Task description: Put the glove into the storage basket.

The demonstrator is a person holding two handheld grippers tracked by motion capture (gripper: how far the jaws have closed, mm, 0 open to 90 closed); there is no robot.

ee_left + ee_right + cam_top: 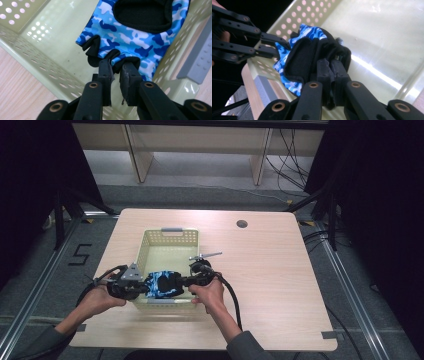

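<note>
A blue camouflage fingerless glove (164,284) with black trim hangs between my two grippers, low inside the near end of a pale green perforated basket (150,240). My right gripper (184,282) is shut on the glove's black cuff (302,57); in the right gripper view its jaws (331,65) pinch the fabric. My left gripper (148,284) is at the glove's finger end. In the left gripper view its pads (117,66) stand a little apart, and the black finger trim of the glove (130,37) lies at their tips without being pressed. The left gripper (277,47) also shows beyond the glove in the right gripper view.
The basket (50,37) stands left of centre on a light wood table (280,270) and holds nothing but the glove. It has grey handles at the far end (172,229) and the near end (197,62). The table has a round cable hole (242,224) at the back.
</note>
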